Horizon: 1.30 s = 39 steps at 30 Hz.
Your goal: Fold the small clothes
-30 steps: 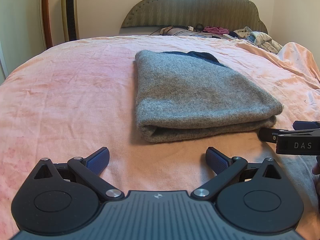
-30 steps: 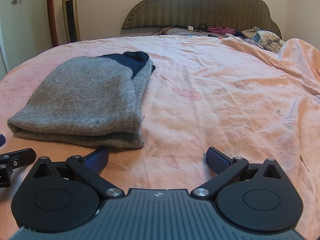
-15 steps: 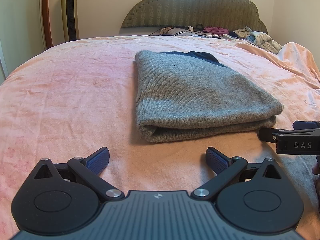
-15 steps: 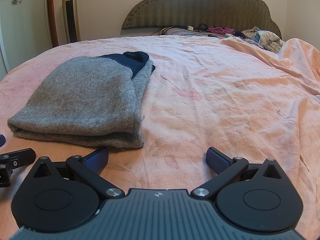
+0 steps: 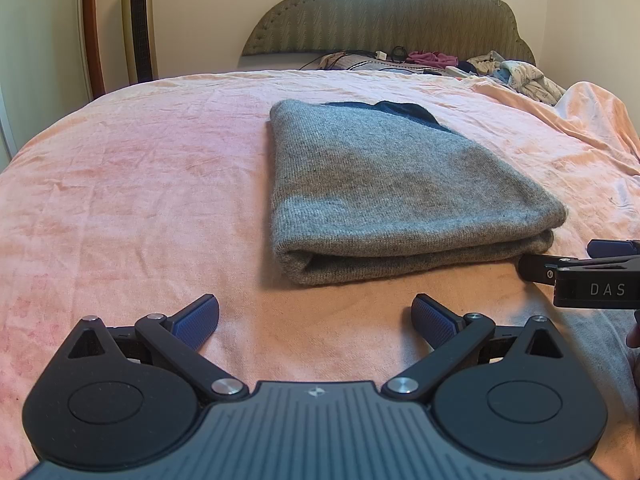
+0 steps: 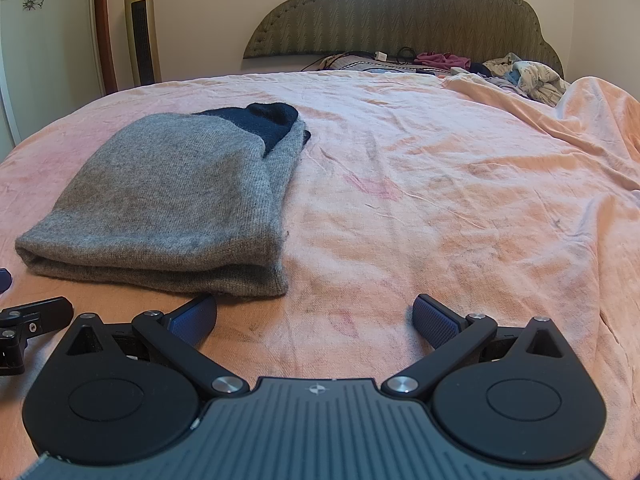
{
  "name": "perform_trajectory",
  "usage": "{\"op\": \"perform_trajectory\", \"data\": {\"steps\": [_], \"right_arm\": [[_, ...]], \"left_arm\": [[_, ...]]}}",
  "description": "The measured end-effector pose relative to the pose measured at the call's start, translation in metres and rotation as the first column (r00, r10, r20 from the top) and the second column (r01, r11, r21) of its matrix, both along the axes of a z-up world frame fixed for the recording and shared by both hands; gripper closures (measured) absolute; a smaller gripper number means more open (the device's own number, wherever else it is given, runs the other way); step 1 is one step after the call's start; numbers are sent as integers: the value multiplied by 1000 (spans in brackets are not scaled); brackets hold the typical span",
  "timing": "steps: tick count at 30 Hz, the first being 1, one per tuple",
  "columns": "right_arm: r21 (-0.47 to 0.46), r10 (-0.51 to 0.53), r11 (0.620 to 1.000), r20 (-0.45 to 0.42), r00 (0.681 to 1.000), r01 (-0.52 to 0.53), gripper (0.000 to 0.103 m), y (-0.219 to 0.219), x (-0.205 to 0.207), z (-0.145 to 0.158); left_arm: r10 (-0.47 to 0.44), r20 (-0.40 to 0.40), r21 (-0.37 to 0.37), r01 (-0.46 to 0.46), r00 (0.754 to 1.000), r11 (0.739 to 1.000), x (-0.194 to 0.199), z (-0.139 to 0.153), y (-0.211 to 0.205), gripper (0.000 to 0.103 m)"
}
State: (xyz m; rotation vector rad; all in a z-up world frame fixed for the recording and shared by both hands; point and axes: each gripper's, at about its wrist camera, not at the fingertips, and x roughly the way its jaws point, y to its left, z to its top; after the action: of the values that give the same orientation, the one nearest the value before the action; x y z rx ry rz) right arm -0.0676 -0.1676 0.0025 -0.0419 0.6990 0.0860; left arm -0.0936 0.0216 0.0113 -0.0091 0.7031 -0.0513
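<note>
Folded grey knit sweater [image 5: 392, 196] lying flat on a bed covered by a pink sheet [image 5: 140, 184], with a dark navy part [image 6: 260, 120] showing at its far end. Left tongs [image 5: 315, 316]: fingers spread wide apart, holding nothing, low over the sheet; the sweater's near folded edge lies just ahead of them and slightly to their right, not touching. Right tongs [image 6: 315, 316]: likewise spread wide apart and empty; the sweater lies ahead and to their left, its near right corner just beyond the left blue pad [image 6: 192, 320]. In the left wrist view the right tongs appear at the right margin, a black body lettered "DAS" close to the sweater's near right corner; whether they touch cannot be told. In the right wrist view, part of the left tongs [image 6: 32, 316] shows at the left margin. Beyond the sweater: an upholstered headboard [image 5: 400, 12], loose clothes and cables [image 5: 512, 72] heaped at its foot, and a tall tower fan [image 5: 138, 20] against the wall, far left.
</note>
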Motion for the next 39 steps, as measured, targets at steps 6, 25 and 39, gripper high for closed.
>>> {"op": "perform_trajectory", "data": {"steps": [6, 25, 39], "right_arm": [[1, 0, 1000, 0, 1000, 0, 0, 0, 0, 0], [10, 1, 1000, 3, 1000, -1, 0, 0, -1, 1], [10, 0, 1000, 4, 1000, 0, 0, 0, -2, 1]], "left_arm": [[0, 0, -2, 0, 1000, 1000, 0, 0, 0, 0], [1, -1, 4, -1, 1000, 1000, 0, -1, -1, 0], [31, -17, 5, -31, 999, 1000, 2, 1, -5, 0]]}}
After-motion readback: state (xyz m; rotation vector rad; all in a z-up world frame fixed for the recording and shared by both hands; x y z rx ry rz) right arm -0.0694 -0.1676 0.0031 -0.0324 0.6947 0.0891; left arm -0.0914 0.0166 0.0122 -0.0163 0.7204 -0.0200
